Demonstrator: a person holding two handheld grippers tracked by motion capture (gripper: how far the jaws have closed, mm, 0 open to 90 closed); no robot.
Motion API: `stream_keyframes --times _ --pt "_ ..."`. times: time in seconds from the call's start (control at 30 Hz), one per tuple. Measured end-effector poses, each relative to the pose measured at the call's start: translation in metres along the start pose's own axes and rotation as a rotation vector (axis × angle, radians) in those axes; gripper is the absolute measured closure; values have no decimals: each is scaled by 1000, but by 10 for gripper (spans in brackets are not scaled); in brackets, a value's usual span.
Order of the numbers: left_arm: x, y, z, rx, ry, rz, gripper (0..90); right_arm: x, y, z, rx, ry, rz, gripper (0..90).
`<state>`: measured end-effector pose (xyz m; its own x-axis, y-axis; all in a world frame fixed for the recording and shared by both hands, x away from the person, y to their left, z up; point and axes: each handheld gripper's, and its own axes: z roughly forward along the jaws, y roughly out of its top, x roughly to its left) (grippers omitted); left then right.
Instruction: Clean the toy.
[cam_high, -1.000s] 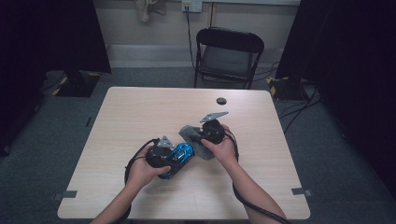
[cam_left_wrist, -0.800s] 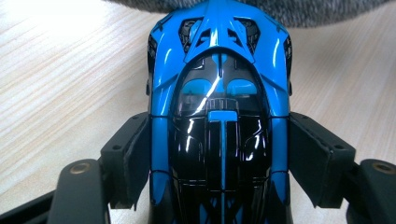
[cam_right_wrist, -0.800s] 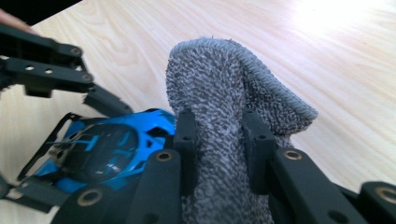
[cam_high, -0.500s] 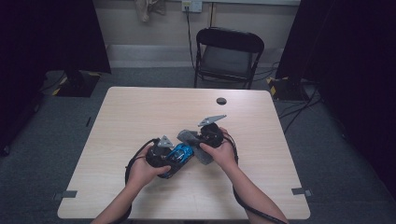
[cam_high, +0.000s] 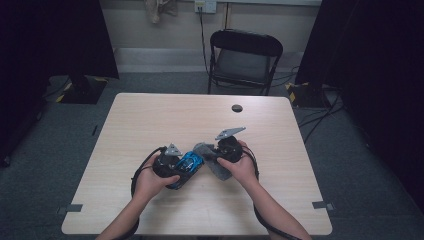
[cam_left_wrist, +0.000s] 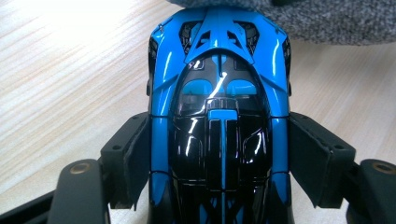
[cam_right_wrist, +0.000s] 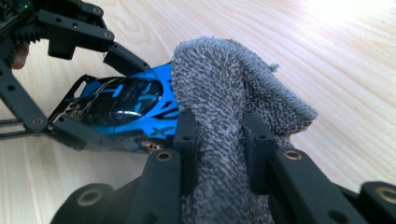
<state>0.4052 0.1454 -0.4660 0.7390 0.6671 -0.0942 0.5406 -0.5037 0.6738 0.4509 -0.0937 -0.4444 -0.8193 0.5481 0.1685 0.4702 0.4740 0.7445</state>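
Note:
A glossy blue and black toy car (cam_left_wrist: 219, 107) sits on the wooden table (cam_high: 150, 120), with my left gripper (cam_left_wrist: 219, 158) shut on its two sides. My right gripper (cam_right_wrist: 219, 135) is shut on a folded grey towel (cam_right_wrist: 229, 93), whose top fold drapes against one end of the car (cam_right_wrist: 130, 102). In the high view the car (cam_high: 189, 162) lies between the left gripper (cam_high: 172, 165) and the right gripper (cam_high: 225, 150), with the towel (cam_high: 212, 162) beside it near the table's middle front.
A small black round cap (cam_high: 236, 108) lies toward the table's far edge. A black folding chair (cam_high: 243, 60) stands behind the table. Black cables trail from both grippers over the near edge.
The right gripper and towel shifted slightly against the car. The left gripper and the car have stayed in place.

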Motion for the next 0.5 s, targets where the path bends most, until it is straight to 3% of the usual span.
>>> stream_keyframes --times 0.5 --pt "2 -1 -2 -1 6 -5 281 7 -11 -9 4 23 -8 721"
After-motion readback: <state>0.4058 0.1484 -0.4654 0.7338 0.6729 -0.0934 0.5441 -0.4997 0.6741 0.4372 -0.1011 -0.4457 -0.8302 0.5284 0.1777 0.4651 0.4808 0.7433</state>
